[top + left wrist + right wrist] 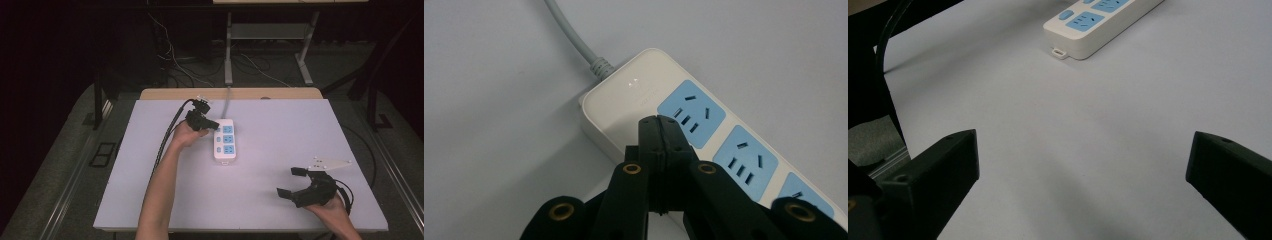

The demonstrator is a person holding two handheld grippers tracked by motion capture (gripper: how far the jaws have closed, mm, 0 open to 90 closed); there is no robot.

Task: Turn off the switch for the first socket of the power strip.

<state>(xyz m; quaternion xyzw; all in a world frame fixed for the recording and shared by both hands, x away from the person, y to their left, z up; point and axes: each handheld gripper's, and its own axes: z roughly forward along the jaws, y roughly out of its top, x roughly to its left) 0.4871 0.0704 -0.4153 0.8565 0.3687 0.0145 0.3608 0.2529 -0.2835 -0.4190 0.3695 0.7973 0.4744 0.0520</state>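
Working from the biggest thing down: the table [280,200] carries a pale grey sheet, matte and bare around the work, with a strip of wood showing at its far edge. Beyond it the room is dim, with dark carpet, loose wires on the floor and the legs of another desk.

Near the middle of the sheet, toward the far side, lies the power strip [224,139], white with blue sockets, flat and lengthwise away from me, its grey cord [571,35] running off the back edge. It lies face up, so the sockets and buttons can be reached from above.

My left claw [214,126] is at the strip's cord end. Seen along its own jaws, the tips are pressed together with nothing between them, and they sit over the white face beside the first blue socket [691,114]. I judge I closed them to make one firm point for pushing on the strip; whether they touch it I cannot tell.

My right claw [291,181] waits at the near right corner, jaws spread wide and empty, well apart from the strip, out of the way.
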